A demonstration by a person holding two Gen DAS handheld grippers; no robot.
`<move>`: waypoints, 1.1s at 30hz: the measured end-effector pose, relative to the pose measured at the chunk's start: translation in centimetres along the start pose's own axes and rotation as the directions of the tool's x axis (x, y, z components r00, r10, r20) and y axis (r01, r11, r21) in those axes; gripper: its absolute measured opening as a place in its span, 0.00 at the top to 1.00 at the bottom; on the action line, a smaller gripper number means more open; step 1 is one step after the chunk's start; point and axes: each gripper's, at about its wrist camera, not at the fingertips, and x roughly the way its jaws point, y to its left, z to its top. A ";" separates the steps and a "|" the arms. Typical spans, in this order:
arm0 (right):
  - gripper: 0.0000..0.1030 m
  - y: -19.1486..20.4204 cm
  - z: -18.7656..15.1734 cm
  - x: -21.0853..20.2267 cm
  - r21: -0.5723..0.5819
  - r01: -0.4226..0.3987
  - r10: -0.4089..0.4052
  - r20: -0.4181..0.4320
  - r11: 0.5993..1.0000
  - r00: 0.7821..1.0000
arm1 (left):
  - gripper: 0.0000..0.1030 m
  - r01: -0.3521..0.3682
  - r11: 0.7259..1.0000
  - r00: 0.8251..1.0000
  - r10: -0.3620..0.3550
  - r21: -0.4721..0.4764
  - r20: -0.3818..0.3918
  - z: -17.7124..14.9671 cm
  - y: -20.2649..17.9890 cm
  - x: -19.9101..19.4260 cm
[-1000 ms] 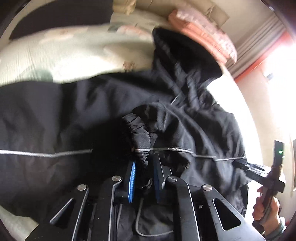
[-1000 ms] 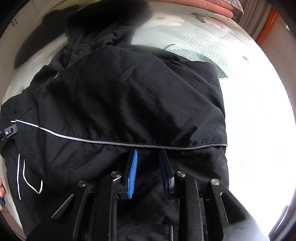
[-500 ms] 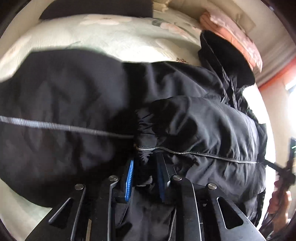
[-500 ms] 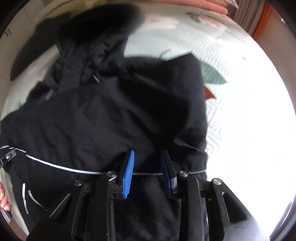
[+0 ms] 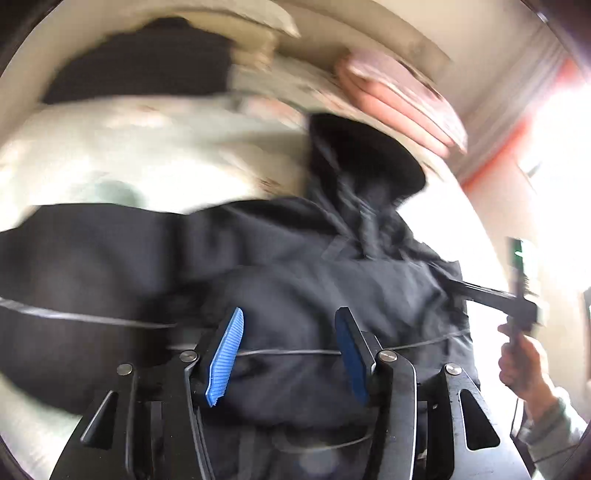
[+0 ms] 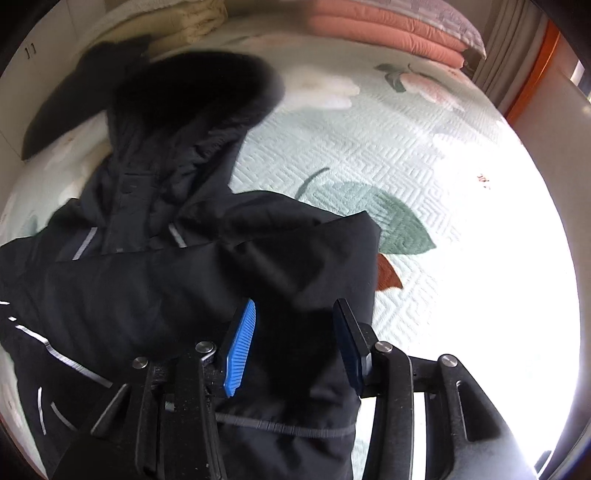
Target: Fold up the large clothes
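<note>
While a black hooded jacket is lying spread on a pale floral quilt, both hand-held grippers are hovering just above its lower part. In the right wrist view the jacket's long axis is running from the near edge away toward the far left, with its dark fur-trimmed hood pointing at the folded pink bedding beyond the quilt. The right gripper has just been opening; its blue pads are standing apart over the jacket's folded right edge, gripping nothing. In the blurred left wrist view, the left gripper has likewise just been opening, its pads apart above the jacket's thin grey piping, with cloth below but not pinched.
</note>
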 end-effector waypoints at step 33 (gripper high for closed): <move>0.52 -0.3 -12.2 -6.6 -0.069 -0.073 0.069 -0.048 0.995 0.996 | 0.45 -0.119 0.972 0.993 0.111 -0.202 -0.051 -7.0 3.0 -2.1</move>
